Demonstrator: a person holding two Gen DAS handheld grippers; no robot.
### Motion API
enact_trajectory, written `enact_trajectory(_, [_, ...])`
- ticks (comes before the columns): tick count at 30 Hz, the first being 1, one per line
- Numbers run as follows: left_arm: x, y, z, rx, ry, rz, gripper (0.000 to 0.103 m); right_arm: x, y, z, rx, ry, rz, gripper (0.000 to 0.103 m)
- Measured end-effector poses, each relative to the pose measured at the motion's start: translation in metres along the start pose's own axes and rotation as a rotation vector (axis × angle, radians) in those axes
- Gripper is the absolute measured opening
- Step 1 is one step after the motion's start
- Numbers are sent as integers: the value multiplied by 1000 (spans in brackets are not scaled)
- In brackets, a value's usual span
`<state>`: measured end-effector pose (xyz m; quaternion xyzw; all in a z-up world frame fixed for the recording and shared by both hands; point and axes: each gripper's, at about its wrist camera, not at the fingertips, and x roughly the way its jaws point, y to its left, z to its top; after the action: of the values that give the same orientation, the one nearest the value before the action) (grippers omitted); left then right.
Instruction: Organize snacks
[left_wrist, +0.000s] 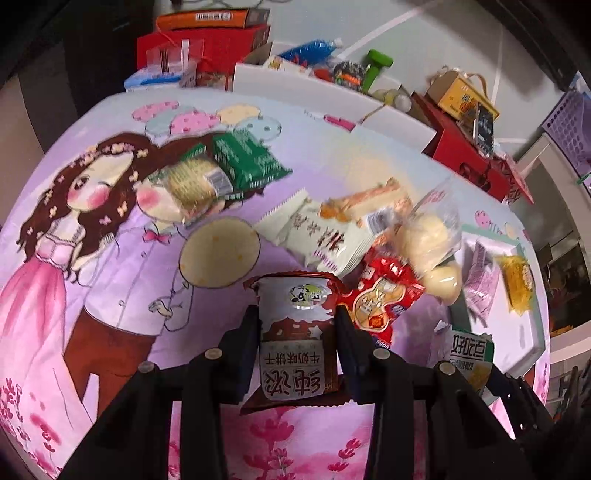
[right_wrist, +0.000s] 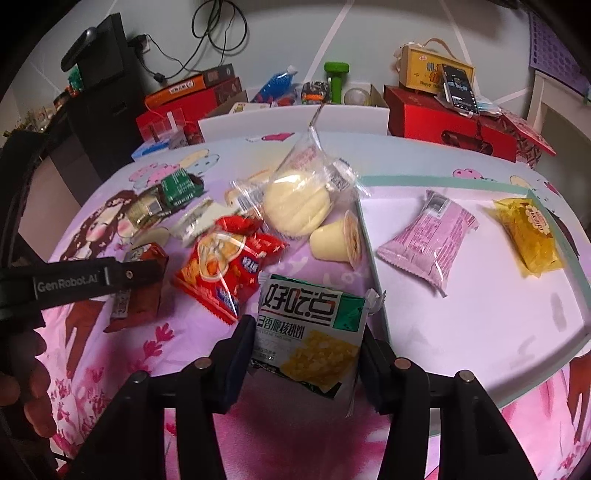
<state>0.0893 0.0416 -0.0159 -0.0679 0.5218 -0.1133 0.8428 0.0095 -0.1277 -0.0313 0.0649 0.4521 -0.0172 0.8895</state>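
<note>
My left gripper (left_wrist: 297, 332) is shut on a brown-and-white milk biscuit packet (left_wrist: 295, 332), held above the pink cartoon cloth. My right gripper (right_wrist: 304, 347) is shut on a green-and-white walnut cookie packet (right_wrist: 310, 339), beside the near left edge of the white tray (right_wrist: 480, 314). The tray holds a pink packet (right_wrist: 428, 240) and a yellow packet (right_wrist: 528, 236). Loose snacks lie on the cloth: a red packet (right_wrist: 225, 269), a bagged bun (right_wrist: 295, 206), a pudding cup (right_wrist: 336, 243), green packets (left_wrist: 236, 162) and a white packet (left_wrist: 325, 236).
Red gift boxes (right_wrist: 450, 125), white cardboard boxes (right_wrist: 295, 122), a green bottle (right_wrist: 336, 81) and a blue pouch (right_wrist: 277, 83) crowd the table's far edge. A black cabinet (right_wrist: 99, 103) stands at the far left. The left gripper body (right_wrist: 74, 284) reaches in from the left.
</note>
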Motion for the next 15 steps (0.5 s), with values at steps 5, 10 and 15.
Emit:
enact_trajectory(5, [-15, -2, 3, 11, -58, -2, 41, -7, -4, 3, 21, -17, 6, 55])
enact_trajectory(10, [-23, -11, 5, 28, -97, -15, 41, -14, -12, 6, 52, -36, 10, 55])
enact_trajectory(15, [-28, -29, 6, 62, -124, -53, 41, -20, -28, 11, 101, -51, 3, 55])
